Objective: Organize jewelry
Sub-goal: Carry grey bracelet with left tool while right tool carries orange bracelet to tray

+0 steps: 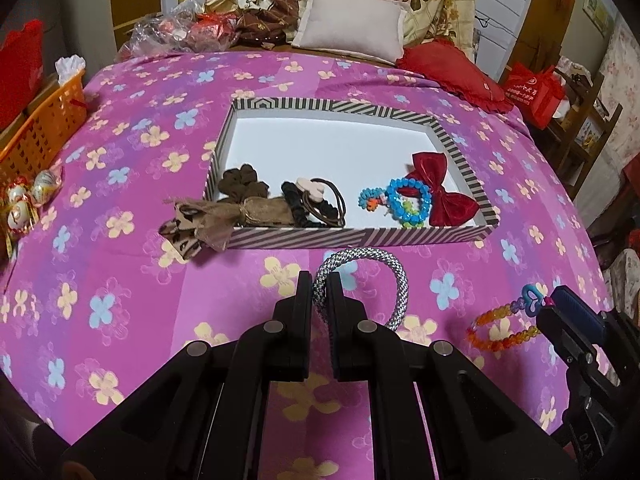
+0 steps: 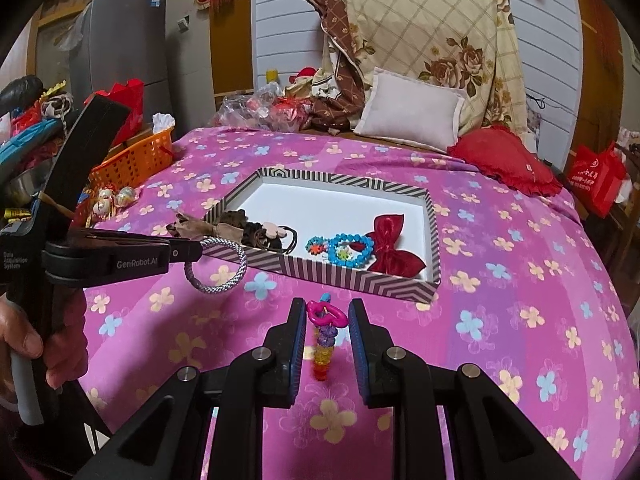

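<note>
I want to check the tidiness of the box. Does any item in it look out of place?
Yes. The beige leopard-print bow at the near left corner of the striped box hangs over the rim onto the bedspread; the other pieces lie fully inside.

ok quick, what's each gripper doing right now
left gripper: shut on the silver braided bracelet
right gripper: shut on the beaded bracelet with heart charm
</note>
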A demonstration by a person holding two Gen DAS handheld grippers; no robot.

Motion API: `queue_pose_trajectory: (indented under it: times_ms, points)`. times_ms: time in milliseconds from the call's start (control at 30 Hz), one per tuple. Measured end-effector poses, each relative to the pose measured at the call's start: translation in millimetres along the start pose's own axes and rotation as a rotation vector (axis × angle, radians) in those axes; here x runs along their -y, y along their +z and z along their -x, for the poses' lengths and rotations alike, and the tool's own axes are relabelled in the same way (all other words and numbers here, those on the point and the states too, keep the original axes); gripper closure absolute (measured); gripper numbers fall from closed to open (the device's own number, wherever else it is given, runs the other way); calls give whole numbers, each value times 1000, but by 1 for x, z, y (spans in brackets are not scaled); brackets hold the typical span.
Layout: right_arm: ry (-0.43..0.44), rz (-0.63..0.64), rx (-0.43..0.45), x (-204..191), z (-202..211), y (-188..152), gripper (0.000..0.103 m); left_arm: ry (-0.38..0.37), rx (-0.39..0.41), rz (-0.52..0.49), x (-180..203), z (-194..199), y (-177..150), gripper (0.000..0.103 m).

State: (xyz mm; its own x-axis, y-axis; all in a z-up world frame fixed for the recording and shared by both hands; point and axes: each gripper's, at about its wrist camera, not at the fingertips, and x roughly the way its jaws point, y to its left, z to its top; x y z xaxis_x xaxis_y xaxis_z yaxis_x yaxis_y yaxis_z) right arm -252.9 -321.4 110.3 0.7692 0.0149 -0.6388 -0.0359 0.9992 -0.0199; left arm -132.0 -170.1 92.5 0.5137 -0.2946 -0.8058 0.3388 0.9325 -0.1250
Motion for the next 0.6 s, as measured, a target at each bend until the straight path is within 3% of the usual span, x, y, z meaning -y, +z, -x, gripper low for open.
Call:
queue_pose_trajectory:
  times_ms: [600]
  points:
    - [-9, 11, 17, 10, -20, 38, 83, 53, 18, -22, -5, -8, 26, 97]
